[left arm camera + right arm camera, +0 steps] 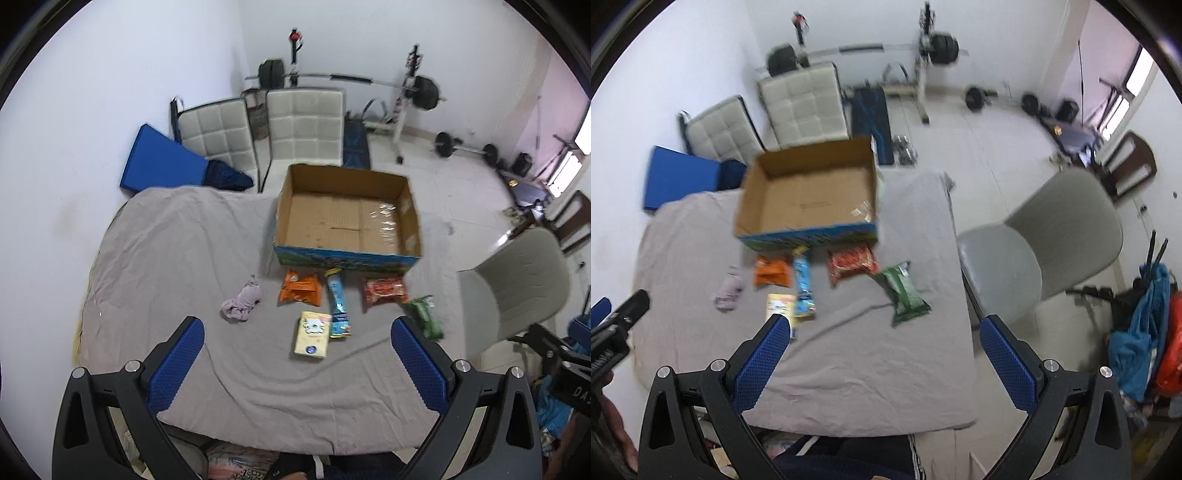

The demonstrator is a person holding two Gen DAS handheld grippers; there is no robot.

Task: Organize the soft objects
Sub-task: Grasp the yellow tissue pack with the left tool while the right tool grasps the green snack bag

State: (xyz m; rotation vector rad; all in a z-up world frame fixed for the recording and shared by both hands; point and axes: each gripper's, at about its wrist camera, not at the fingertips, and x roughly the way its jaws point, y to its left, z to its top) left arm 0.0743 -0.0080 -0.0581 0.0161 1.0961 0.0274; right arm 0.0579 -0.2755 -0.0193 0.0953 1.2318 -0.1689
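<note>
From the left wrist camera, the left gripper (297,354) hangs above the near part of a grey sheet (177,258), its two blue-padded fingers (177,363) spread wide with nothing between them. Just ahead of the gap between the fingertips lies a pale yellow packet (313,335), and touching its far right corner is a long blue packet (338,302). Further ahead, toward the left finger's side, sits a crumpled lilac cloth (242,301). Beyond the yellow packet lie an orange packet (300,290) and a red packet (384,290), both just in front of an open cardboard box (347,216). A green packet (424,315) lies just beyond the right fingertip, partly blurred. The gripper tilts down toward the sheet from the near edge.

From the right wrist camera, the right gripper (882,354) is likewise spread wide and holds nothing. Its left fingertip (775,334) overlaps the near end of the pale yellow packet (781,304) in the view; whether it touches it cannot be told. The green packet (903,291) lies ahead of the gap, nearer the middle. The long blue packet (804,288), orange packet (772,275) and red packet (851,261) lie further ahead before the box (809,192), and the lilac cloth (729,291) lies off beyond the left finger. A grey chair (1034,251) stands ahead of the right finger, beside the sheet (849,350).
</note>
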